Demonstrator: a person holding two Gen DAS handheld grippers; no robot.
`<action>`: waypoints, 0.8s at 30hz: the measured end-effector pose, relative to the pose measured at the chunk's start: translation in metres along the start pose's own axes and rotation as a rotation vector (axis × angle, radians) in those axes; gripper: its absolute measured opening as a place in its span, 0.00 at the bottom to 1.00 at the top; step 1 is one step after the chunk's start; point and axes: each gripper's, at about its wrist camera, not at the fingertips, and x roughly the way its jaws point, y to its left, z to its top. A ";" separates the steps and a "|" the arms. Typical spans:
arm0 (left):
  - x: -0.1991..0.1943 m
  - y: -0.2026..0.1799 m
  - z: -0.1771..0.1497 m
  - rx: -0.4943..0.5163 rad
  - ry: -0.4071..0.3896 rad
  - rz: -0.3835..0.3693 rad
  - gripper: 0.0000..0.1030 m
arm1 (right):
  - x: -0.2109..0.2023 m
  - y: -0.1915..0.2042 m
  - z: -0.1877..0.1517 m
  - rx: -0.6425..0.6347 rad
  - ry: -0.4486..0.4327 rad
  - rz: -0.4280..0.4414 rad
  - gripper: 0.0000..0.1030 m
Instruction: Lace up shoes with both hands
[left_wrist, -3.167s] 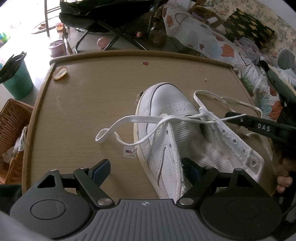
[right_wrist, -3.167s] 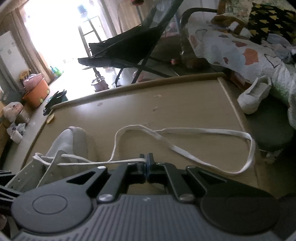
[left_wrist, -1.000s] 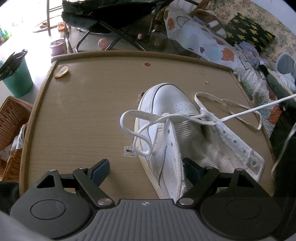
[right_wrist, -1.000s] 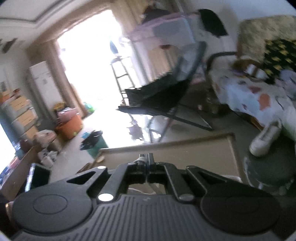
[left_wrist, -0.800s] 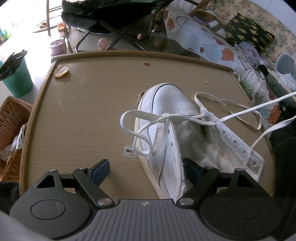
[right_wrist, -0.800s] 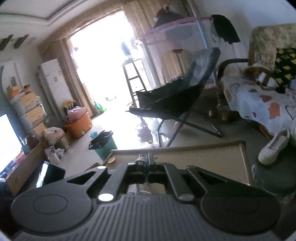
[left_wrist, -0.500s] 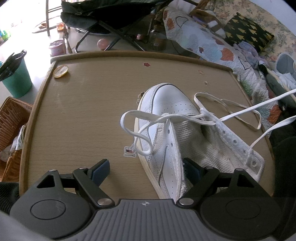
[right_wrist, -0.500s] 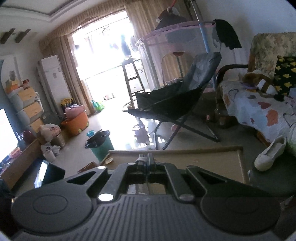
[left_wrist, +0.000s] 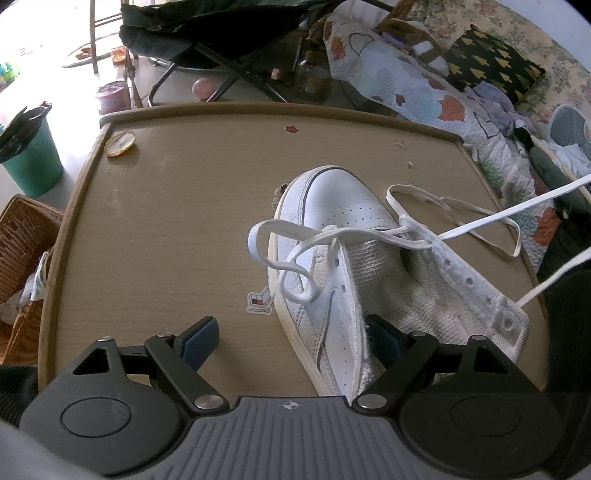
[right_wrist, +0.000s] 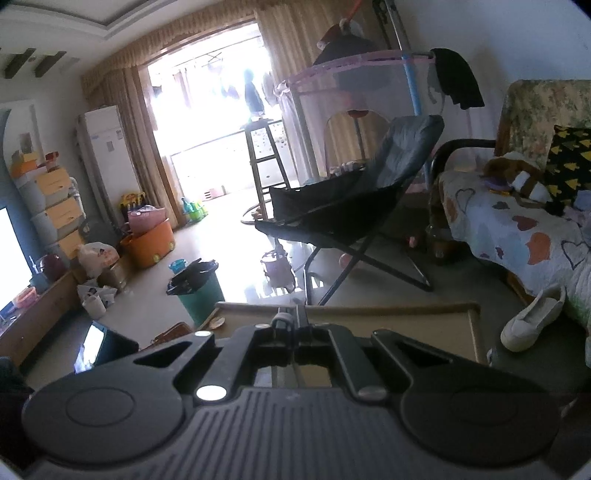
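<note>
1. While the left gripper (left_wrist: 291, 338) is held wide apart astride the shoe (left_wrist: 354, 266), nothing is clamped.
2. Right gripper (right_wrist: 295, 325): jaws together, apparently pinching the lace (left_wrist: 495, 218).
3. Lace: soft, limp, light; best gripped near its tip.
4. Shoe is seen lying on the table (left_wrist: 166, 221).

a white shoe (left_wrist: 332, 236) lies on its sole between the open left gripper's (left_wrist: 291, 338) fingers, toe pointing away, tongue flaps spread. its white lace (left_wrist: 491, 218) runs taut rightward.

Glaring daylight through a curtained doorway (right_wrist: 218, 110) floods a shiny floor (right_wrist: 236, 266), black folding chair (right_wrist: 354, 206), and what looks like a quilt-covered sofa (right_wrist: 517, 229).
</note>
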 end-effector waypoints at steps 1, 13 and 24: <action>0.000 0.000 0.000 0.000 0.000 0.000 0.86 | -0.001 0.001 0.000 -0.003 -0.001 -0.001 0.02; 0.000 0.000 -0.001 0.000 -0.002 -0.001 0.86 | -0.009 0.007 0.008 -0.028 -0.023 0.008 0.02; 0.000 -0.001 -0.001 0.000 -0.003 -0.001 0.86 | -0.017 0.013 0.012 -0.045 -0.043 0.011 0.02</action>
